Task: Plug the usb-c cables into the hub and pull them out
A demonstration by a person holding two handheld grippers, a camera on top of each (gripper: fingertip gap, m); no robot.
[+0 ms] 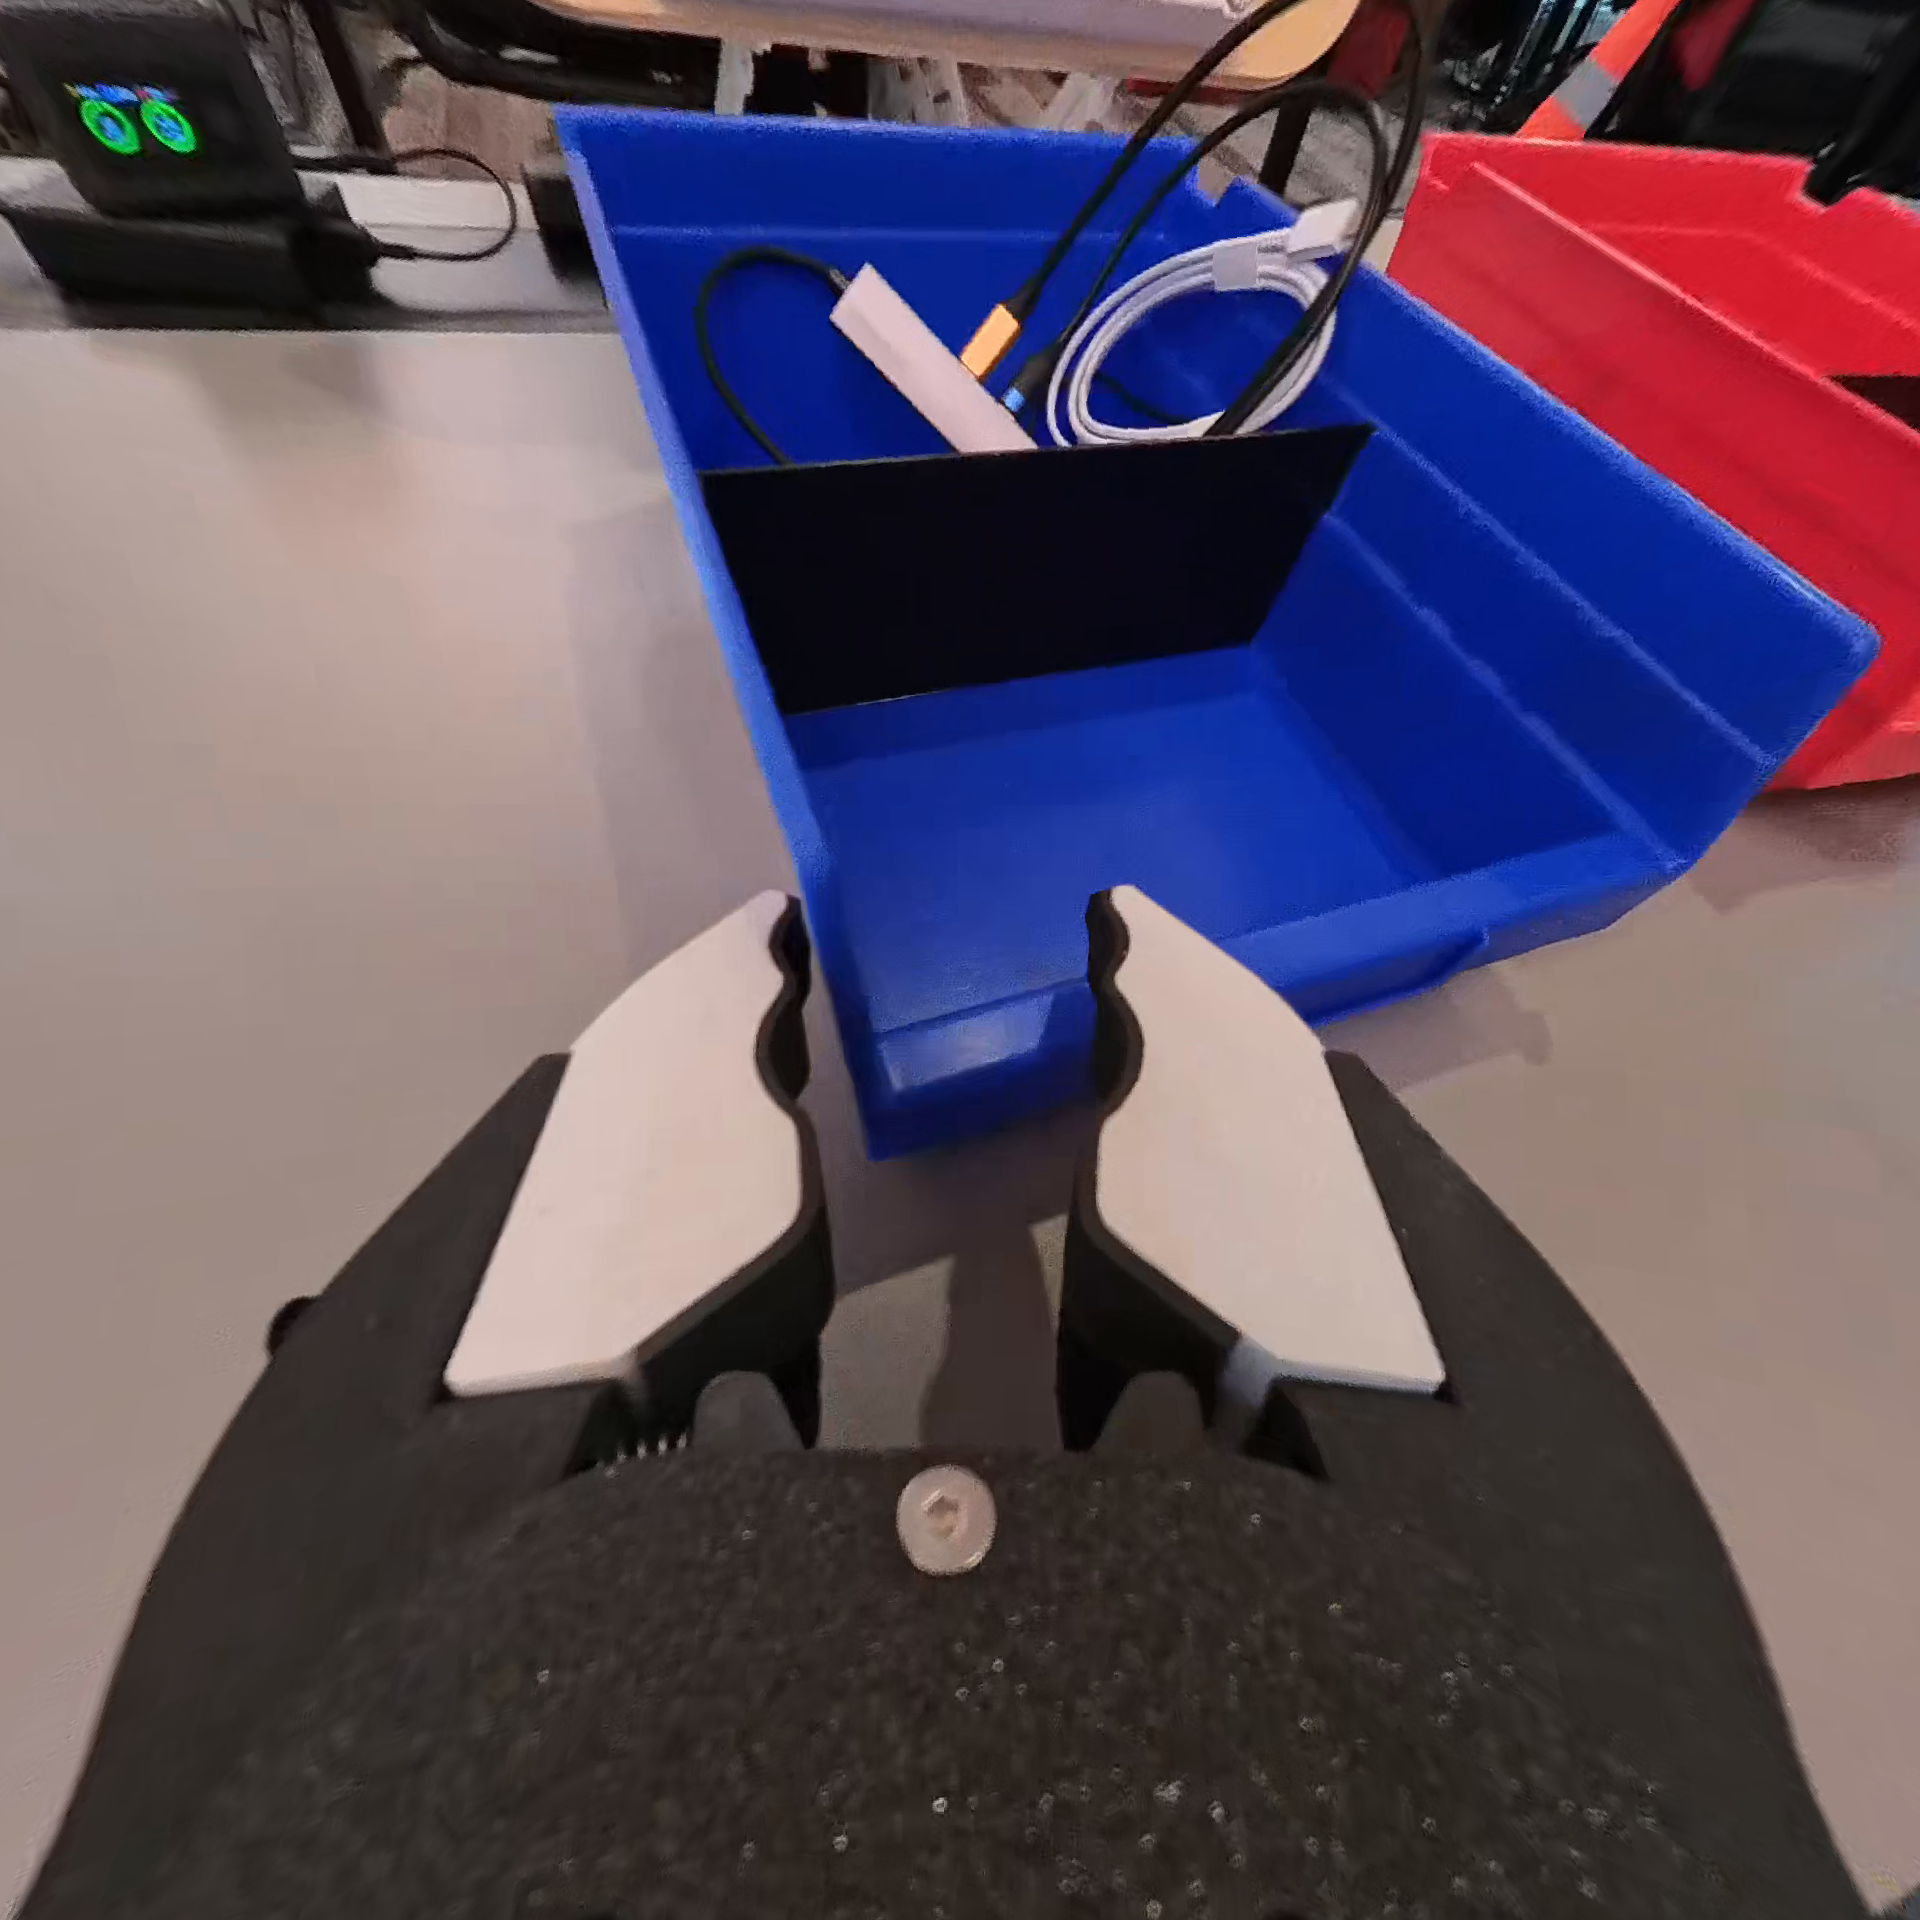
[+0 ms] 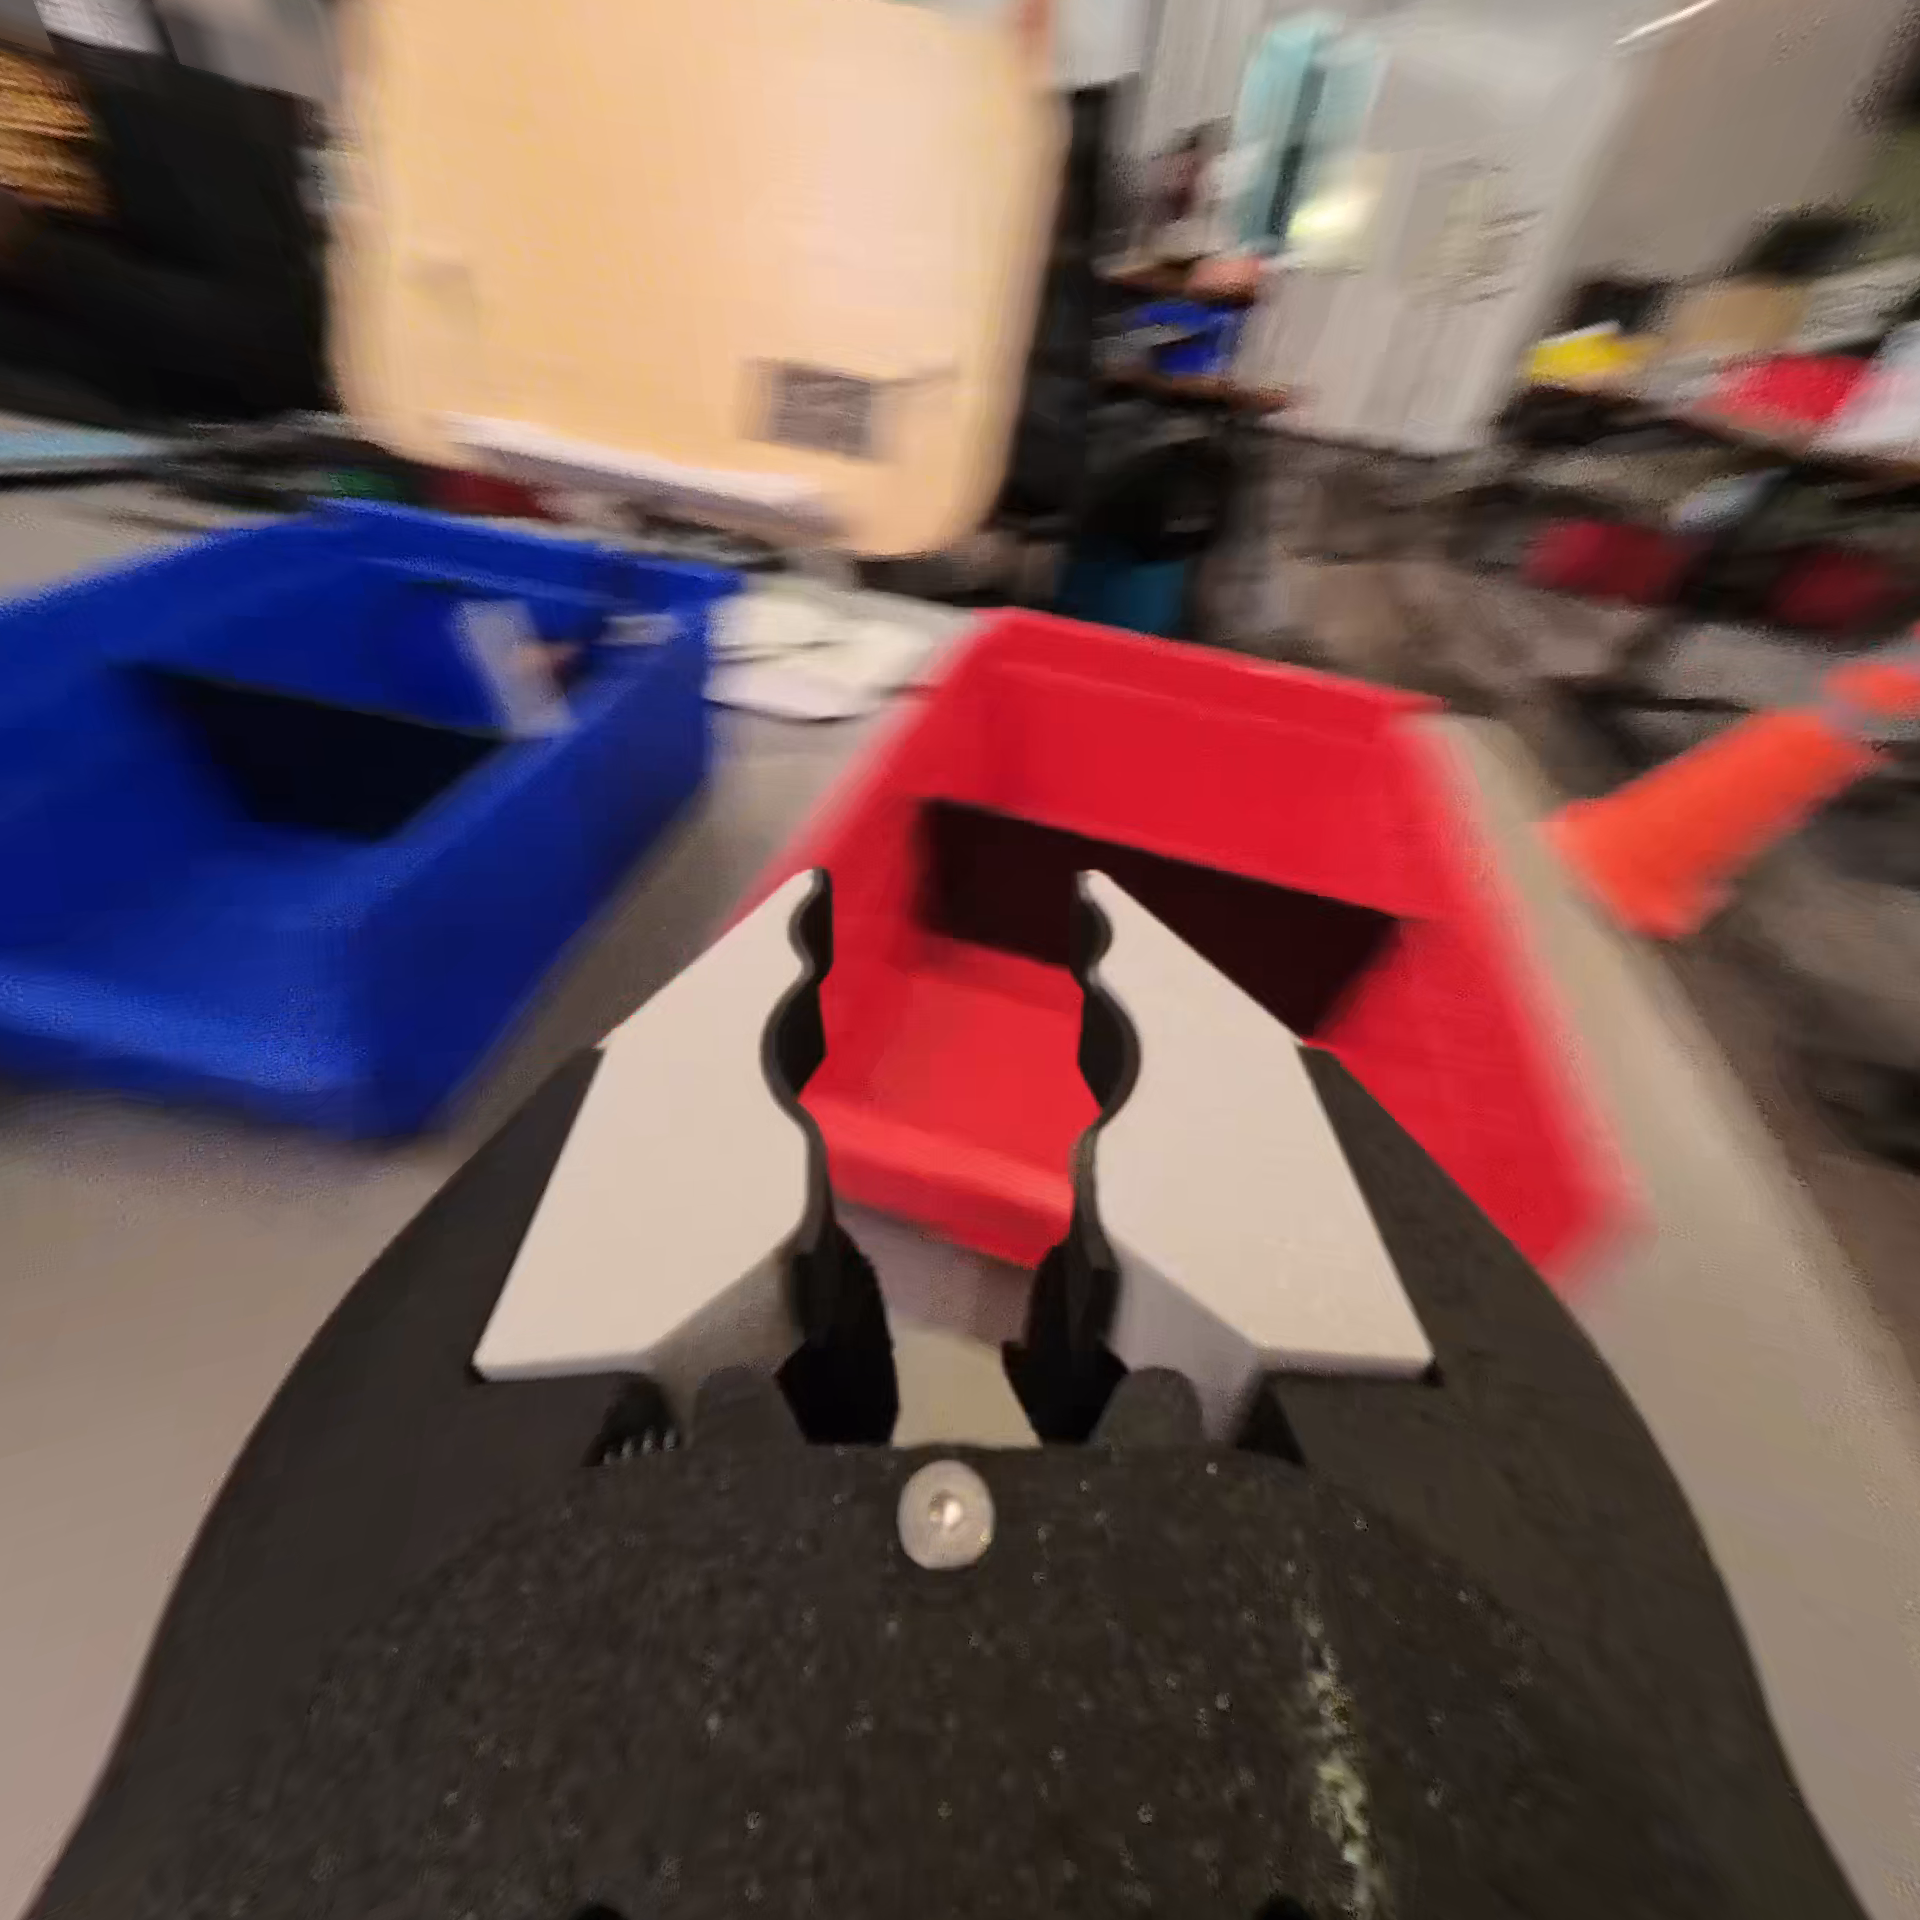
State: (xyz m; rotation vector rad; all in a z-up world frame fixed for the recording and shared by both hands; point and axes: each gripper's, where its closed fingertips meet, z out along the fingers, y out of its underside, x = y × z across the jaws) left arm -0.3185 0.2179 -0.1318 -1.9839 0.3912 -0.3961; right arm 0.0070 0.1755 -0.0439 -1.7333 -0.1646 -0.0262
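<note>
A silver hub [image 1: 925, 364] lies in the far compartment of a blue bin [image 1: 1558, 665], behind a black divider [image 1: 1018, 571]. A black cable with an orange plug [image 1: 990, 338] and another with a blue-tipped plug [image 1: 1016, 398] sit at the hub's side. A coiled white cable [image 1: 1195, 343] lies beside them. My left gripper [image 1: 945, 920] is open and empty, above the bin's near corner. My right gripper [image 2: 951, 894] is open and empty, in front of a red bin [image 2: 1195, 748]. The right wrist view is blurred.
The red bin [image 1: 1662, 312] stands right of the blue bin [image 2: 312, 831] on a grey table [image 1: 312, 727]. A black device with a lit screen [image 1: 135, 125] sits at the far left. An orange cone [image 2: 1714, 821] lies at the far right. Across from one pair of fingers to the other is roughly 35 cm.
</note>
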